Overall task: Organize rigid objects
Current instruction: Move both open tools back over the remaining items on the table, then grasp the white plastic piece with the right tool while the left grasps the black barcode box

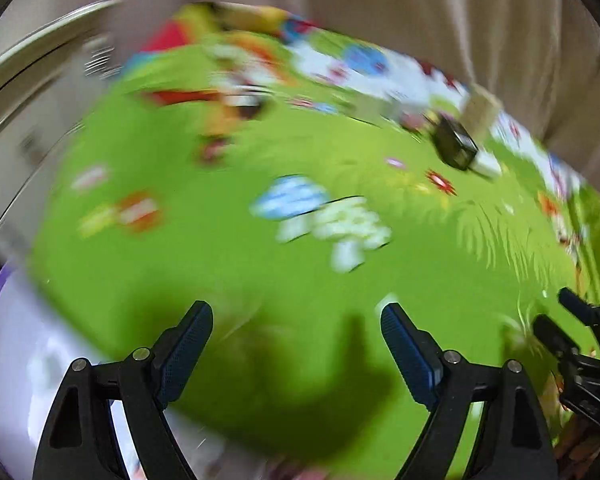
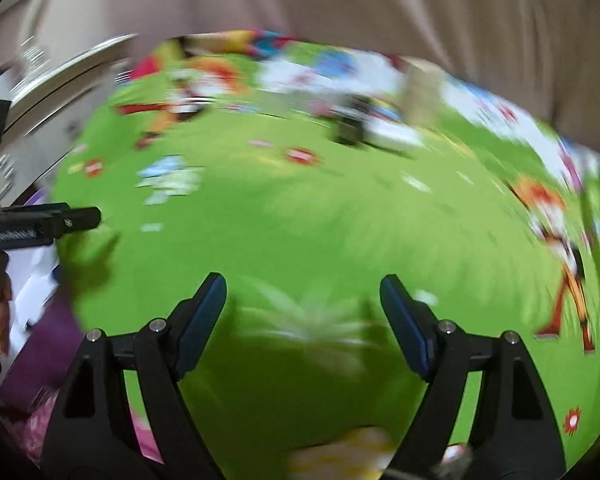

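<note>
1. Left gripper [image 1: 297,322]: seen from its own wrist camera, the two blue-padded fingers [image 1: 188,344] stand wide apart with only the green surface between them; the claw is released and grasps nothing.
2. Right gripper [image 2: 303,294]: likewise spread, its blue pads [image 2: 406,322] well apart over bare green cloth; released, nothing between the jaws. In the left wrist view its black frame shows at the near right edge.
3. Work surface: a bright green sheet [image 1: 228,272] printed with cartoon figures and small flowers, strongly blurred in both views. A beige curtain [image 1: 440,20] hangs along its far side.
4. Task objects: a black box-shaped object [image 1: 454,144] lies at the far right of the sheet, touching or just beside a white object [image 1: 488,166] on its right; a tan block [image 1: 480,108] stands just behind them. Blur hides what each is. All three are well apart from both grippers.
5. In the right wrist view the same group appears at the far centre: black object [image 2: 348,128], white object [image 2: 392,134], tan block [image 2: 422,90].
6. Near left corner: pale and purple fabric [image 2: 40,344] borders the sheet.
</note>
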`<state>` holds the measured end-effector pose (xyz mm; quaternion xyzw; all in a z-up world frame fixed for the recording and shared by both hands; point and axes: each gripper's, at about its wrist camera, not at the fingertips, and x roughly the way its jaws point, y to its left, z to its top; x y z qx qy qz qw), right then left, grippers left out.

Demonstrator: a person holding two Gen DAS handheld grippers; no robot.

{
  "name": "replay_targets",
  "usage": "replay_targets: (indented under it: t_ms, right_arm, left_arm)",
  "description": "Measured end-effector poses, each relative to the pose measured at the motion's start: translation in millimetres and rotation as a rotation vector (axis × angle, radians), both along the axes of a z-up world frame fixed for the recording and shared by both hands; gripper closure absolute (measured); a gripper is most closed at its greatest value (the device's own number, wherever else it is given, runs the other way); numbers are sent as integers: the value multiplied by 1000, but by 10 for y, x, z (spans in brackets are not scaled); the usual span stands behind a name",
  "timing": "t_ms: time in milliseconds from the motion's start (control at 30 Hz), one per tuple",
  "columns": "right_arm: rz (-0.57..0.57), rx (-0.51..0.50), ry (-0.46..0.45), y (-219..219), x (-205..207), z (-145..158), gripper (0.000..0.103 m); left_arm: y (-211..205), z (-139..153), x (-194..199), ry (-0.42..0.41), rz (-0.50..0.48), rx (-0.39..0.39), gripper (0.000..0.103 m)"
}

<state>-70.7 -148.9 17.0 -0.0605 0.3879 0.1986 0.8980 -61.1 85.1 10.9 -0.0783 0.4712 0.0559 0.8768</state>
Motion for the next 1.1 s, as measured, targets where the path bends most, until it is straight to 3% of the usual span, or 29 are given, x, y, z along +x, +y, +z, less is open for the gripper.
replay_targets:
  t_ms: [233,300,367,600,767,933,1000,1100]
  right_arm:
    - [-131,-38,49,-393,854,-117,21]
    - [-135,-32,94,-433,1060,-205,18]
    - [-134,-32,88,-347,1305,-191,18]
    - [-184,-10,108,68,2100,-219,13]
    - [-206,-11,111,246,2278,-208,13]
    - [-208,-60,107,287,2358,-222,13]
    - [-196,-62,88,228,2334,-198,35]
    - [-197,-47,95,18,2181,-176,36]
  left_arm:
    - [-479,-183,1038,-10,-86,92,16]
    - [-474,-178,1125,-34,-100,105,10]
    - [-395,-212,1142,-38,-74,70,0]
    - [-403,-248,1111,-46,-55,73,0]
    - [-313,-217,1082,-76,-49,11,0]
    - [-332,-224,1095,-65,-52,33,0]
    - [-354,-234,1103,-56,-55,51,0]
    - [-382,-248,1111,-43,-59,74,0]
